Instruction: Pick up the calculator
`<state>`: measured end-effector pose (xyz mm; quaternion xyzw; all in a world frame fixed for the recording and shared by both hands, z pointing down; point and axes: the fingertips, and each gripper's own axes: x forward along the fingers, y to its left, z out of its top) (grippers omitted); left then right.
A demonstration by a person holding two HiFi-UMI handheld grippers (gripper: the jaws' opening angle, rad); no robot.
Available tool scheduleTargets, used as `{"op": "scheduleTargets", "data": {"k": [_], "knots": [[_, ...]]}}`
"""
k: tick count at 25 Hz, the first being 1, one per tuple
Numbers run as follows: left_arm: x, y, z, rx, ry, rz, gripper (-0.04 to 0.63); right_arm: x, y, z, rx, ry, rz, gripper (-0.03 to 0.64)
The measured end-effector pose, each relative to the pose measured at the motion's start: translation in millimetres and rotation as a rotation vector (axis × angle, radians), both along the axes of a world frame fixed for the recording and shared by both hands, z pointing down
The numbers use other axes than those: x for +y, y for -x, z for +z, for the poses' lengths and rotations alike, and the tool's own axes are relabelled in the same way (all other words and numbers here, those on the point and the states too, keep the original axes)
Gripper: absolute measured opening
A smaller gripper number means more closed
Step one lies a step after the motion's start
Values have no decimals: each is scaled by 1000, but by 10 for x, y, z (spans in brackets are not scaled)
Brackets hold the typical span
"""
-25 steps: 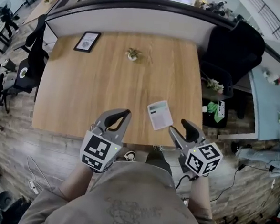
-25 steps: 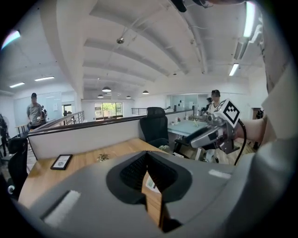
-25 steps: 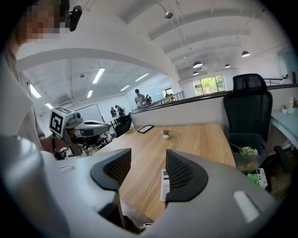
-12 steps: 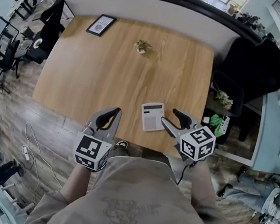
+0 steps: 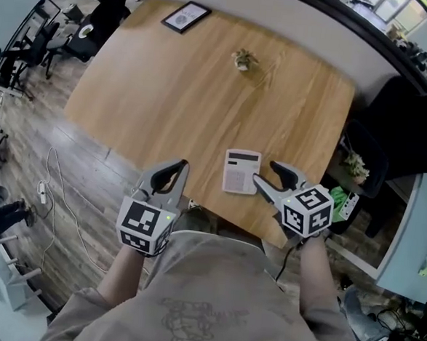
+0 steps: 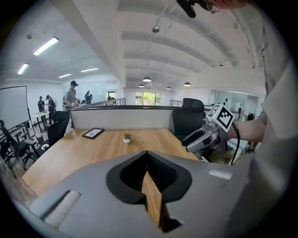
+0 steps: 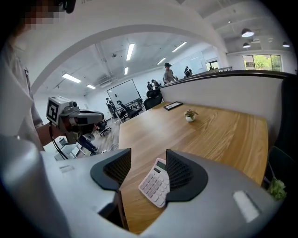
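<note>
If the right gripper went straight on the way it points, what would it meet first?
Probably the calculator, flat on the table just ahead of the right gripper's open fingers; depth uncertain.

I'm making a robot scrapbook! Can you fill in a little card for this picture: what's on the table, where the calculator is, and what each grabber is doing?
Table: wooden desk
On it: calculator, small potted plant, picture frame
Calculator: lying flat near the front edge, not lifted
Right gripper: open, aimed at the calculator, not gripping it
Left gripper: shut, empty, away from the calculator
</note>
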<state>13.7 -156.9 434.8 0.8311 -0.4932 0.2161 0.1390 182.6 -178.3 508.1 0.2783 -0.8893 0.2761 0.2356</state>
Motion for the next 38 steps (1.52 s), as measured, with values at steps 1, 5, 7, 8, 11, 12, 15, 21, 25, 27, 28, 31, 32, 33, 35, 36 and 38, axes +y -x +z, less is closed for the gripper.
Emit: {"op": "scheduleTargets", "data": {"k": [1, 5, 7, 8, 11, 12, 15, 21, 25, 27, 28, 31, 32, 33, 35, 36, 38], "knots": [[-5, 5, 18, -1, 1, 1, 2, -5, 7, 18, 4, 4, -6, 233], [-40, 68, 8, -18, -2, 15, 2, -38, 91, 47, 28, 12, -29, 233], [-55, 94, 19, -22, 4, 29, 2, -39, 136, 83, 27, 30, -39, 233], [-71, 97, 32, -26, 7, 34, 2, -36, 149, 119, 32, 43, -56, 233], [-139, 84, 87, -43, 4, 50, 2, -59, 161, 287, 103, 70, -155, 233], [-155, 76, 110, -49, 3, 58, 2, -83, 166, 343, 130, 72, -186, 233], [-174, 72, 197, -68, 10, 71, 2, -156, 199, 506, 198, 79, -258, 233], [-273, 71, 469, -70, 41, 76, 2, -337, 277, 896, 254, 127, -343, 233], [-371, 99, 686, -73, 54, 86, 2, -431, 345, 1218, 284, 154, -371, 233], [-410, 97, 806, -65, 61, 91, 2, -458, 365, 1379, 288, 165, -386, 233], [-428, 94, 866, -62, 64, 95, 2, -468, 380, 1451, 287, 170, -398, 233], [-471, 77, 1042, -60, 74, 118, 2, -503, 422, 1630, 269, 185, -428, 233], [-479, 70, 1097, -59, 78, 126, 2, -521, 428, 1680, 263, 190, -431, 233], [-488, 67, 1150, -58, 82, 132, 2, -540, 432, 1726, 256, 192, -433, 233], [-514, 82, 1249, -55, 91, 136, 2, -568, 444, 1804, 241, 197, -442, 233], [-534, 96, 1290, -54, 94, 134, 2, -571, 453, 1834, 229, 205, -451, 233], [-581, 117, 1348, -47, 98, 131, 2, -577, 467, 1878, 198, 229, -458, 233]]}}
